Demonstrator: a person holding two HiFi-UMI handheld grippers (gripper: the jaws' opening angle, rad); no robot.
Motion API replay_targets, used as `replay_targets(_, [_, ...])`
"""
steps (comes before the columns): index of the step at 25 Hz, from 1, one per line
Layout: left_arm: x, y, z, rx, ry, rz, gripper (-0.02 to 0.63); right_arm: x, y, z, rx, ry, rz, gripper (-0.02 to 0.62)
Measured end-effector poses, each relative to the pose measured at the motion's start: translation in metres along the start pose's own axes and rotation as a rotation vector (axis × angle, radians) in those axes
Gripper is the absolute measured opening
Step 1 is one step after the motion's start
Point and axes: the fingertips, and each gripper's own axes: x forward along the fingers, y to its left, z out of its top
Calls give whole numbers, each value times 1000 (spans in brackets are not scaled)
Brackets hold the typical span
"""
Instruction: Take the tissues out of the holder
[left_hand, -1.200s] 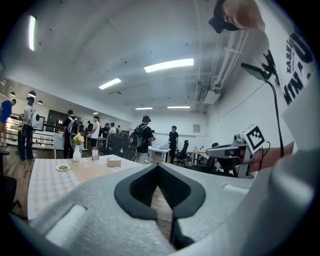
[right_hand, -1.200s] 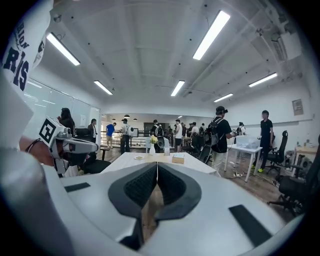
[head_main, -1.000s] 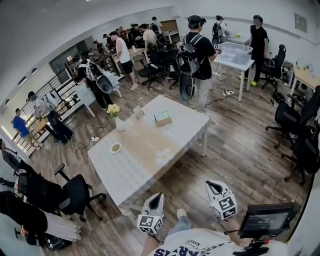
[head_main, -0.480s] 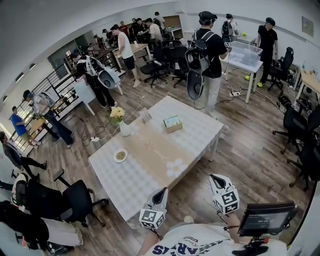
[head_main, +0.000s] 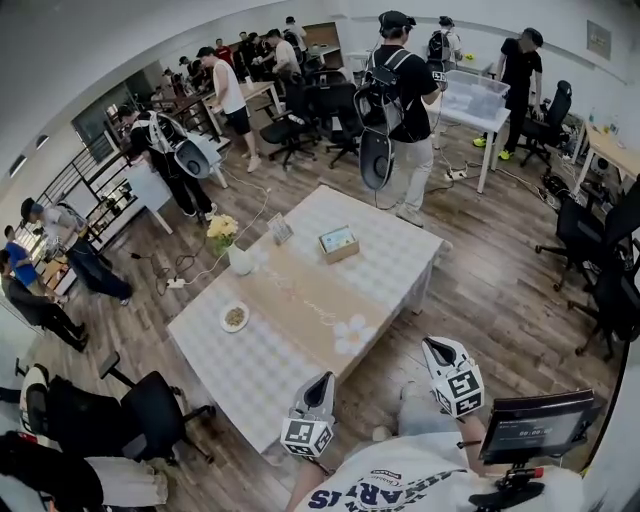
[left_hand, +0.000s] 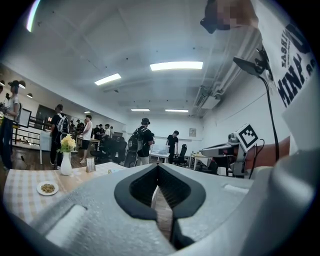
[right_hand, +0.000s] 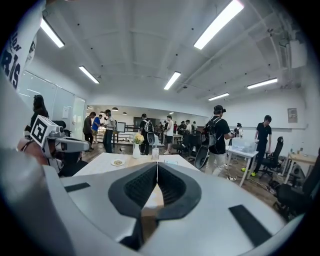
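Two claws clenched, empty: left gripper (head_main: 318, 385), right gripper (head_main: 437, 350), both off near edge of table (head_main: 270, 350). Tissue holder (head_main: 338, 243) sits on table's far half, well apart from both. Tissues too small to make out. Judgement: nothing done; reach, grasp and pull-out all left.

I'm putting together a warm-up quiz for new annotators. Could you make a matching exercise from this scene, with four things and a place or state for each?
Things:
1. tissue holder
2. vase
3. small dish
4. right gripper

Places or states, as seen in the head view:
A. shut, held off the table
B. at the table's left edge, holding yellow flowers
C. at the table's left edge, nearest the person
D. on the table's far half, right of the vase

Pairs: 1-D, 2-B, 3-C, 4-A
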Motion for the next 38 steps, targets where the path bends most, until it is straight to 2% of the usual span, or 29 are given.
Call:
replay_targets(10, [16,31,9,-14,-9,39,3,37,-4,24,-23,-11,26,9])
replay_targets(16, [48,46,7,-13,9,45,3,62,-27,23,-14,-6,26,9])
replay_targets(24, [118,64,1,-14,37,38,3,117,-73,3,25,37,37,9])
replay_targets(30, [182,88,8,-52,36,48,3,172,-119,15,26,31,59,9])
replay_targets(38, [272,122,37,-20,10,108,3,256,-186,36,19,4,121,9])
